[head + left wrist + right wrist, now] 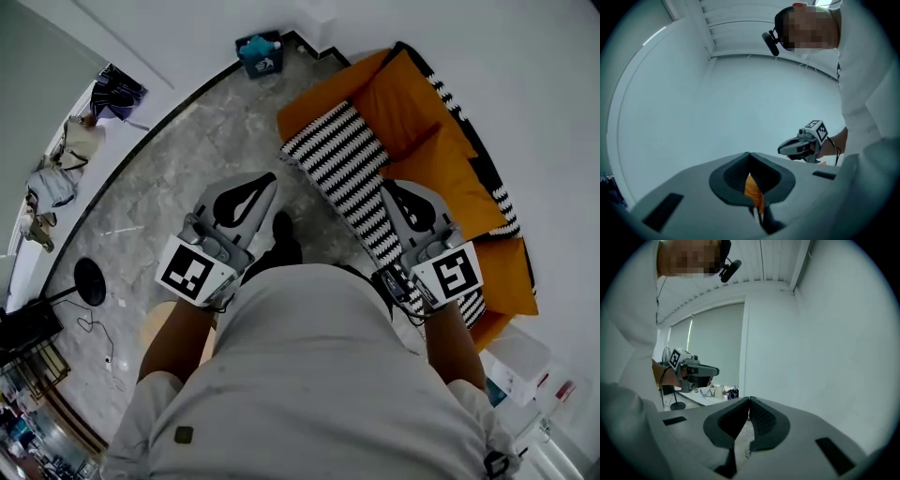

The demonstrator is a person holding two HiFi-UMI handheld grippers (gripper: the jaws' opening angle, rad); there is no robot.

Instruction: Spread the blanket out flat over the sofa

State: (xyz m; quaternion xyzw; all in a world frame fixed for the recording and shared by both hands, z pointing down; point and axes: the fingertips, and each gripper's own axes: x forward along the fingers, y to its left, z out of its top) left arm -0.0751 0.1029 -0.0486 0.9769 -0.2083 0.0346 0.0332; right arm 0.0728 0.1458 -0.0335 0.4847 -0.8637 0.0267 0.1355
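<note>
The blanket, orange [412, 112] on one face and black-and-white zigzag [342, 159] on the other, lies rumpled over the sofa by the wall and hides nearly all of it. My left gripper [268, 180] is over the floor just left of the zigzag fold. In the left gripper view it [749, 155] is shut, with orange cloth [753, 187] and a zigzag edge pinched between its jaws. My right gripper [387, 186] is over the zigzag strip. In its own view it [749, 399] is shut, with pale cloth [742, 441] showing behind the tips.
Grey marble floor [187, 159] runs left of the sofa. A teal bin [260, 53] stands in the far corner. A black round stand base [90, 281] and a white counter with clothes [52, 183] are at the left. White boxes [520, 366] sit at the right.
</note>
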